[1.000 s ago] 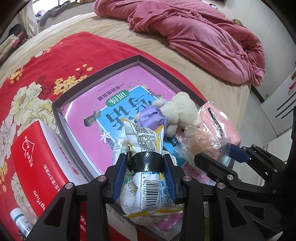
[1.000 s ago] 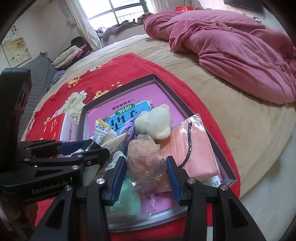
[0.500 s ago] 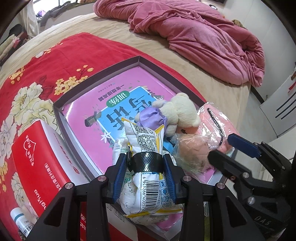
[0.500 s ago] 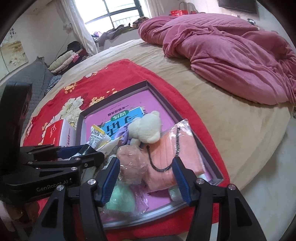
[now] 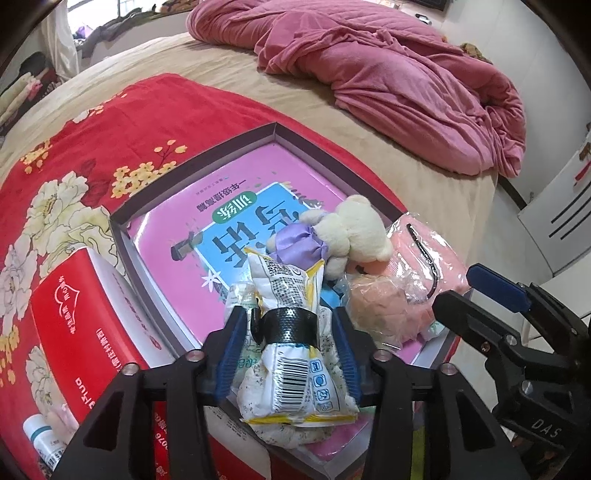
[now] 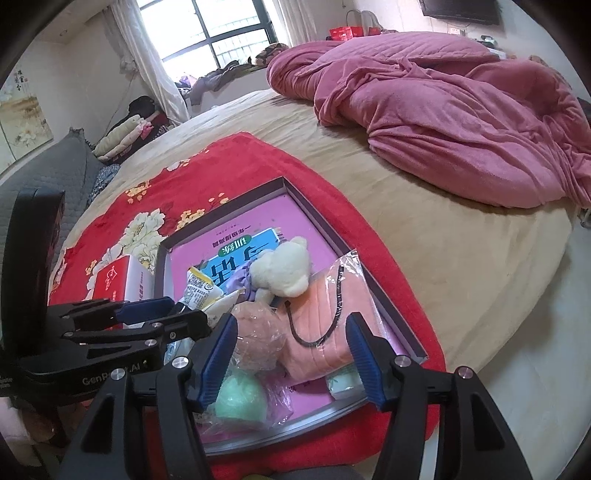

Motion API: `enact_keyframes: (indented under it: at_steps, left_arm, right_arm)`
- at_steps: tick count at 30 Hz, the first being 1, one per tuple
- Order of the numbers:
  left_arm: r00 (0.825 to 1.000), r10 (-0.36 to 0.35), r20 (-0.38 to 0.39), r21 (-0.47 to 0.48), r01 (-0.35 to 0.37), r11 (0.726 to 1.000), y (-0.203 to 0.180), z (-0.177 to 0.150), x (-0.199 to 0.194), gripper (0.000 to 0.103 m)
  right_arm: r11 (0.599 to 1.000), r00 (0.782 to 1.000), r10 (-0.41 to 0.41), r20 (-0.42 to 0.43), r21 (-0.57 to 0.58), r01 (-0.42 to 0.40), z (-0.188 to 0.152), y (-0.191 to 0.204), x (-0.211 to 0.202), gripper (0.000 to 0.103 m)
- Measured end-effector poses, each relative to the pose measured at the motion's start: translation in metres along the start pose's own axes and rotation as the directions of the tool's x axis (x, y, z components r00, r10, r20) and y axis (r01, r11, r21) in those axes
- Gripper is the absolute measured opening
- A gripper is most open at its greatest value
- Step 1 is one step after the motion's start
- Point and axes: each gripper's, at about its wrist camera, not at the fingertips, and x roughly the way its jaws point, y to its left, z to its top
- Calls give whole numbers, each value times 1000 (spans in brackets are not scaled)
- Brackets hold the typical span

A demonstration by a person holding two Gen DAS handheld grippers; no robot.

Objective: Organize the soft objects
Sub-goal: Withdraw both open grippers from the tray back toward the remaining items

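Sunlight from a window (image 6: 225, 33) falls on a big bed with a tan sheet (image 6: 424, 229) and a crumpled pink blanket (image 6: 443, 110); only the right view shows that window and the folded clothes (image 6: 122, 136) near it. On the bed lies a red flower cloth (image 5: 74, 155), and on it sits a flat grey box (image 5: 275, 131) with a pink book (image 5: 221, 221) inside. All places here are told from that box. Inside it, on the book, lie a cream teddy bear (image 5: 354, 229), a peach towel in a clear bag (image 6: 325, 314) along the right wall, a pink ball in crinkly plastic (image 6: 258, 332), and a green ball (image 6: 240, 398) by the near wall, which only the right view shows. Only the left view shows the small white tube (image 5: 40, 439) outside the box, past the red tissue box (image 5: 70, 325) on its left side. At the near left corner, the left gripper (image 5: 288, 347) is opening, with the taped snack packet (image 5: 291, 339) between its blue pads, which stand just apart from it. Over the near edge, the right gripper (image 6: 291, 354) is wide and holds nothing; the pink ball and towel lie below, between its pads.
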Motion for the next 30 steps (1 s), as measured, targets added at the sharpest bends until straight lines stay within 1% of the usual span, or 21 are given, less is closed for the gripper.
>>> enact_keyframes:
  at_steps: [1, 5, 7, 11, 13, 15, 23, 30]
  left_arm:
    - [1000, 6, -1, 0, -6, 1000, 0, 0, -1, 58]
    - [1000, 14, 2, 2, -14, 1000, 0, -2, -4, 61]
    - [1000, 21, 4, 3, -21, 1000, 1, -2, -7, 67]
    - [1000, 16, 14, -1, -16, 1000, 0, -4, -14, 68]
    - [1000, 17, 27, -1, -17, 1000, 0, -6, -20, 69]
    - [999, 19, 34, -1, -19, 1000, -1, -7, -25, 74]
    - [997, 26, 69, -9, -25, 1000, 1, -11, -48, 76]
    - [996, 42, 75, -16, -41, 999, 3, -18, -59, 79]
  right_arm:
    - [1000, 1000, -2, 2, 2, 2, 0, -1, -1, 61]
    - [1000, 1000, -11, 6, 6, 11, 1, -2, -3, 62]
    - [1000, 1000, -19, 10, 10, 19, 2, -3, -5, 65]
    - [999, 999, -28, 20, 16, 28, 3, -5, -10, 66]
    - [999, 999, -31, 25, 18, 31, 3, -5, -13, 68]
    - [999, 999, -38, 31, 21, 38, 4, -5, -17, 70]
    - [998, 997, -54, 58, 21, 53, 8, -2, -31, 73]
    - [997, 995, -71, 73, 13, 70, 9, 3, -42, 75]
